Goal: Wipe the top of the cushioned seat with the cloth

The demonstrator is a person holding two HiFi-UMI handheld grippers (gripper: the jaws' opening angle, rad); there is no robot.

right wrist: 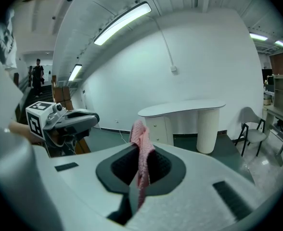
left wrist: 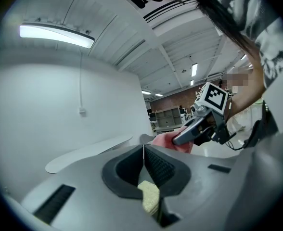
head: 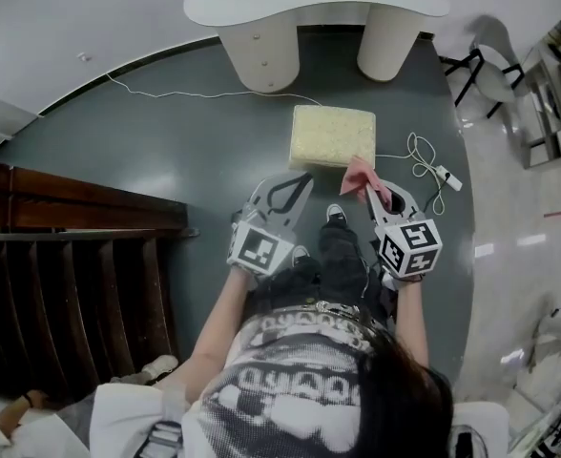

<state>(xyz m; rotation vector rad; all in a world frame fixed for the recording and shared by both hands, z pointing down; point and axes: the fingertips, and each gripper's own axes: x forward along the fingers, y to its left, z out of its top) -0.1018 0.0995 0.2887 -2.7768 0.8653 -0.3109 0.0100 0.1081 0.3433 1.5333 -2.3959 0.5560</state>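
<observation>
One seat (head: 333, 135): pale yellow, square, cushioned
Left gripper (left wrist: 143, 149): jaws pressed together, empty
Right gripper (right wrist: 141, 150): pinches pink woven cloth (right wrist: 139, 131)

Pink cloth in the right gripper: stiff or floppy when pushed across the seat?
Likely floppy: the pink cloth hangs in limp folds from the right gripper. Probably light, since one pinch carries it. Its knit-looking texture may drag and bunch on the cushioned seat.

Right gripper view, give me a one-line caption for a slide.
Right gripper, fingers shut on the pink cloth, faces a white desk across the room.
</observation>
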